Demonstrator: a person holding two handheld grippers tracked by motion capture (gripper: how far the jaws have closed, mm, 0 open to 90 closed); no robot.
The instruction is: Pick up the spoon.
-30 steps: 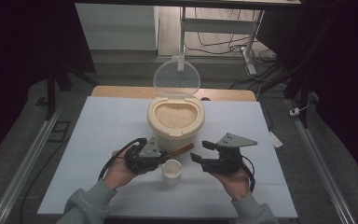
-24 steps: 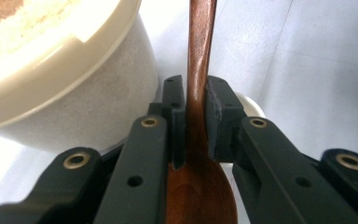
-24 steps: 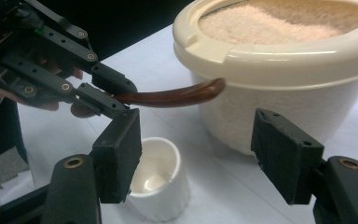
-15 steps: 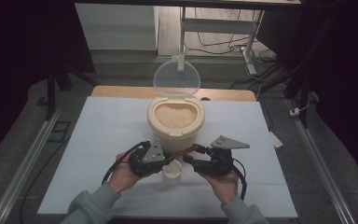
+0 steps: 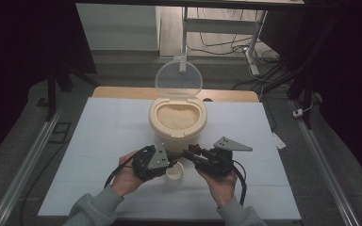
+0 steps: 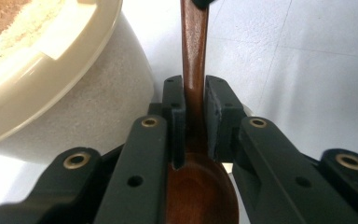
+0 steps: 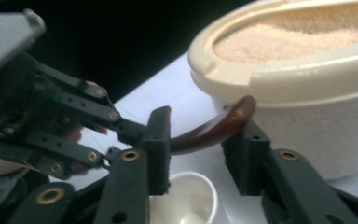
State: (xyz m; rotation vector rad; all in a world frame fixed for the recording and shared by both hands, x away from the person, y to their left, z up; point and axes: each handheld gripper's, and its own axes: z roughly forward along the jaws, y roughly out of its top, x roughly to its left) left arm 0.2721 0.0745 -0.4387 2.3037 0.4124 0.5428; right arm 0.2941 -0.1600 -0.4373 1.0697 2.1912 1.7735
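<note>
Pinched between the fingers (image 6: 175,102) of the left gripper (image 5: 172,157): a dark wooden spoon (image 6: 195,56), gripped at the narrow neck just ahead of its bowl. Bowl of the spoon behind the fingertips, low between the two black arms in the left gripper view; handle straight out ahead of them, away from the camera.

Spread wide, the fingers (image 7: 161,126) of the right gripper (image 5: 191,151), one on each side of the curved far end of the handle. Near the right-hand finger in the right gripper view, a clear gap to the wood; at the other finger, cannot tell whether touching or just beside.

Fingertips of the two grippers pointed at each other, close together, with the spoon bridging the short gap.

Directly below the right gripper's spread fingers: a small white cup (image 7: 182,196), upright on the desk (image 5: 103,136), mouth open. In the high view, just on the person's side of both sets of fingertips.

Just beyond the fingertips, on the far side from the hands: a cream container (image 5: 154,123) filled with pale grain (image 5: 177,117), its clear round lid (image 5: 179,80) tipped up at the back. Container wall right beside the left gripper's fingers, apart from them.

Behind each gripper, a hand (image 5: 125,176) wrapped around its body, grey sleeves at the near edge of the desk.
</note>
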